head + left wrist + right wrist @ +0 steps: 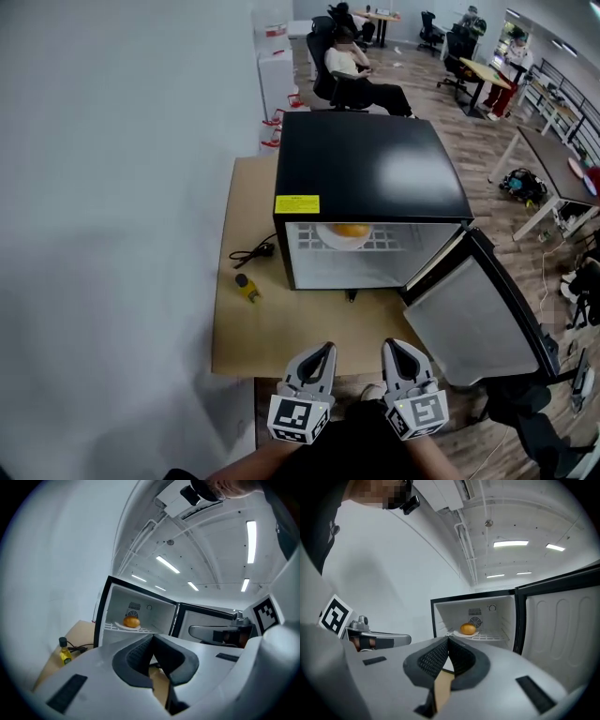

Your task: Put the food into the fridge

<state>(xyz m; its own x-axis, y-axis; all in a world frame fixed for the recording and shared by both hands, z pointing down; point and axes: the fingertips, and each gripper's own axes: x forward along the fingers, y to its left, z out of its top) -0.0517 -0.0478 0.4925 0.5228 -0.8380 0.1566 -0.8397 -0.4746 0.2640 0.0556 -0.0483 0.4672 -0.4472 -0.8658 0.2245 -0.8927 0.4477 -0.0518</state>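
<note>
Food: one round bun (351, 229) on a white plate (328, 240), sitting on the wire shelf (380, 241) in the upper part of the small black fridge (366, 164). The plate is near the front of the shelf, where it can be reached from outside.

Fridge door (478, 319) is swung wide to the right, leaving the opening clear.

Left gripper (322, 351): jaws together, nothing between them. Right gripper (395, 348): the same, closed and empty. Both are held low near the body, side by side and well back from the fridge, clear of the door's path.

Small yellow bottle (247, 287) and black cord (253, 251) lie on the brown tabletop (281, 328) left of the fridge, apart from the bun.

Judgement: the placing looks done. What remains, if anything, is closing the door, with the right gripper on that side.
</note>
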